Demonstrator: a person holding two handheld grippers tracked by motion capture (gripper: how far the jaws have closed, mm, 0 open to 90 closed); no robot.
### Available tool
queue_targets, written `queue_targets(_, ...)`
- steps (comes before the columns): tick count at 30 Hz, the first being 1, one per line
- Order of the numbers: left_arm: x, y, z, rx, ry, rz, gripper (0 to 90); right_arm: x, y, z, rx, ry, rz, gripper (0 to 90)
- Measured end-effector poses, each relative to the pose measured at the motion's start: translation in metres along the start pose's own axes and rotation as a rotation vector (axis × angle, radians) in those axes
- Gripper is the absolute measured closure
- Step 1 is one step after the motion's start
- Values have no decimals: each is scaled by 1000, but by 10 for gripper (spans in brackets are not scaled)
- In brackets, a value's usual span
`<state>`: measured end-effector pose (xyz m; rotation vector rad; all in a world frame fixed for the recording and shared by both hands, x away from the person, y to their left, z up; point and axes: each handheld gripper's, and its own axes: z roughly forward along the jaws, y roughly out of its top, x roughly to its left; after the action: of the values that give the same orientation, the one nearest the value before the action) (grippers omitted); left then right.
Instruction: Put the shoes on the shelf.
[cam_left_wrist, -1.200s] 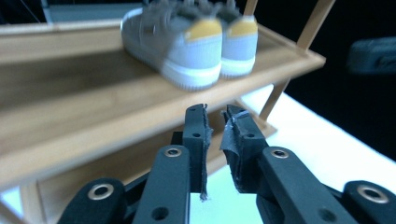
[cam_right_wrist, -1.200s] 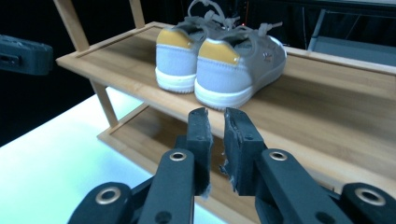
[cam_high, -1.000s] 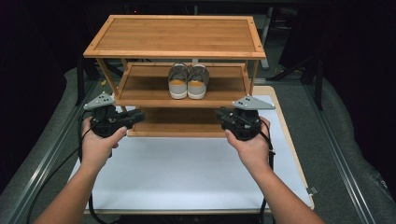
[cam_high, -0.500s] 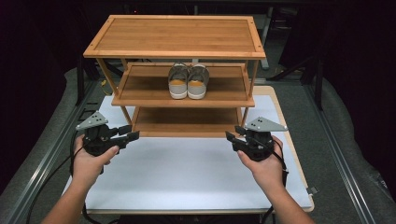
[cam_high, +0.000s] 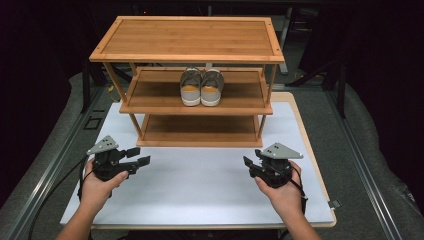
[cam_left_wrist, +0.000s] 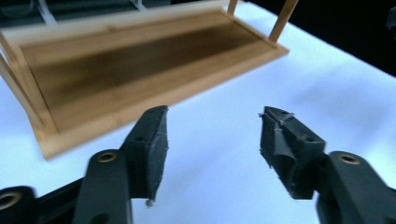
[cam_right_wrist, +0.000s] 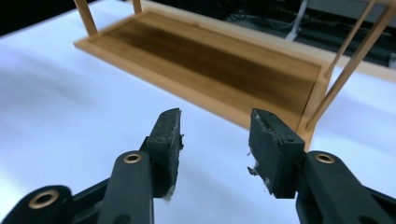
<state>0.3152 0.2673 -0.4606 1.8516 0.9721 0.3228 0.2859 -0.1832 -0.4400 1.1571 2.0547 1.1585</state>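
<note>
A three-tier bamboo shoe rack (cam_high: 186, 55) stands upright at the far end of a white table (cam_high: 200, 185), its slatted top bare. On the middle shelf (cam_high: 150, 97) sits a pair of grey shoes (cam_high: 201, 86), side by side and touching, tan heels facing the near edge. The bottom shelf (cam_left_wrist: 121, 65) rests flat on the table.

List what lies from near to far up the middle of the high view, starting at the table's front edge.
White table top → bottom shelf of the wooden rack → pair of shoes on the middle shelf → top shelf.
</note>
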Motion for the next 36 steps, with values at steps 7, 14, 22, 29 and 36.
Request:
queue_targets(7,0,-23,7,8,1,1,358,5,-23,11,18,11,9,507)
queue_targets(14,-2,-45,17,61,35,14,366,10,-48,23,29,12,26,496)
queue_targets(22,-4,-58,31,86,31,37,376,12,-72,35,57,-13,-18,498)
queue_targets(29,-9,-67,43,129,24,54,380,14,-79,40,63,-9,-19,497)
queue_targets(36,-12,-71,48,133,43,72,378,14,-83,47,80,5,2,498)
